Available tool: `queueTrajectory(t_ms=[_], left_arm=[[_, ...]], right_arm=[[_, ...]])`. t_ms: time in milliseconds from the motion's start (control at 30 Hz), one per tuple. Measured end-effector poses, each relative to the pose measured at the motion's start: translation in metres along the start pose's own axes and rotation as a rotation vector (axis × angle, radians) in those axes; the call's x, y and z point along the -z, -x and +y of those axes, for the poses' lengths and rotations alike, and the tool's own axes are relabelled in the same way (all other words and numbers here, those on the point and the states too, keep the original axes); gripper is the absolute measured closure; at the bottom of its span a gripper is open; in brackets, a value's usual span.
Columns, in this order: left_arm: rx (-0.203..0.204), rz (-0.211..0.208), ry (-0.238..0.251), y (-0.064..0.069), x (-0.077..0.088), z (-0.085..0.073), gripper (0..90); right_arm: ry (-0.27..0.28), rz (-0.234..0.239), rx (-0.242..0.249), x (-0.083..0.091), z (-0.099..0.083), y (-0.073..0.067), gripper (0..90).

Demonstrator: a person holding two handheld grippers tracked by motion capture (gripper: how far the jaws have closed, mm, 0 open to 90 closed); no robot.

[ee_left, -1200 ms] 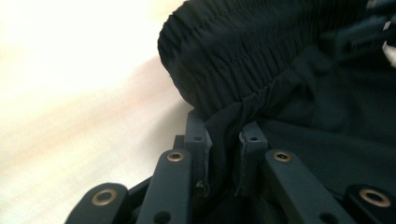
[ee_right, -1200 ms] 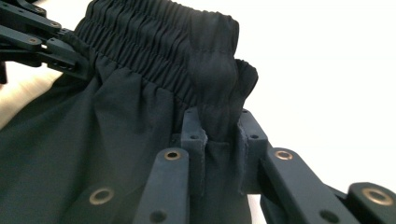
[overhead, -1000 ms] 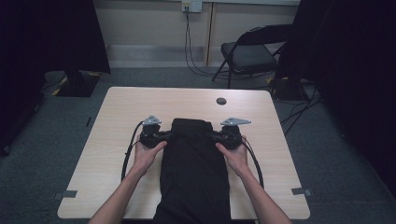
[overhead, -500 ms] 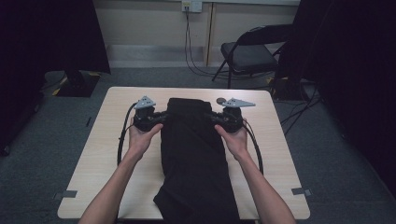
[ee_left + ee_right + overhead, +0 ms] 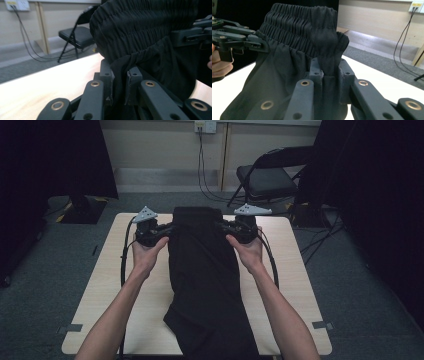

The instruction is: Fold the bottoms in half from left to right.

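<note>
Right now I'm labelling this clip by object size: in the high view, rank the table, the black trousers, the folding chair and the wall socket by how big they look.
1. Table, largest.
2. Black trousers.
3. Folding chair; it stands farther back, so it looks smaller than it is.
4. Wall socket, smallest.

dim room, soft blurry backgrounds

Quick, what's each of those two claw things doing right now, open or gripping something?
Left gripper: shut on the black garment's elastic waistband.
Right gripper: shut on the same waistband, at the opposite side.
</note>
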State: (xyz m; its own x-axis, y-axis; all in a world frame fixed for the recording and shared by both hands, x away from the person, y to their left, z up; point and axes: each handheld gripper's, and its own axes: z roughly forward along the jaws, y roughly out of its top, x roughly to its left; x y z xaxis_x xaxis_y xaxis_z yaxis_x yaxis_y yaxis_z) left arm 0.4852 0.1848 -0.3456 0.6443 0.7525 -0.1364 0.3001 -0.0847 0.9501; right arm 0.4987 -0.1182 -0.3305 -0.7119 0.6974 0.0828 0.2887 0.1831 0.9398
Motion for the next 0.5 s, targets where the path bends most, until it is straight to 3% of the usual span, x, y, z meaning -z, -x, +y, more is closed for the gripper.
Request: queueTrajectory(t_ms=[167,333,400,433,500], left_arm=[[-0.016,0.021,0.034,0.004,0.005,0.018,79.8],[-0.031,0.038,0.059,-0.003,0.013,0.039,79.8],[-0.047,0.045,0.063,-0.006,0.011,0.051,79.8],[-0.049,0.05,0.067,-0.008,0.01,0.057,79.8],[-0.035,0.047,0.103,-0.011,0.009,0.069,79.8]], right_arm=[[0.033,-0.019,0.002,0.0,0.02,-0.001,77.8],[0.056,-0.013,0.01,-0.003,0.038,-0.002,77.9],[0.047,-0.034,0.062,-0.005,0.053,-0.002,77.9],[0.033,-0.042,0.073,-0.006,0.062,0.0,77.9],[0.056,-0.051,0.085,-0.004,0.08,0.002,77.9]])
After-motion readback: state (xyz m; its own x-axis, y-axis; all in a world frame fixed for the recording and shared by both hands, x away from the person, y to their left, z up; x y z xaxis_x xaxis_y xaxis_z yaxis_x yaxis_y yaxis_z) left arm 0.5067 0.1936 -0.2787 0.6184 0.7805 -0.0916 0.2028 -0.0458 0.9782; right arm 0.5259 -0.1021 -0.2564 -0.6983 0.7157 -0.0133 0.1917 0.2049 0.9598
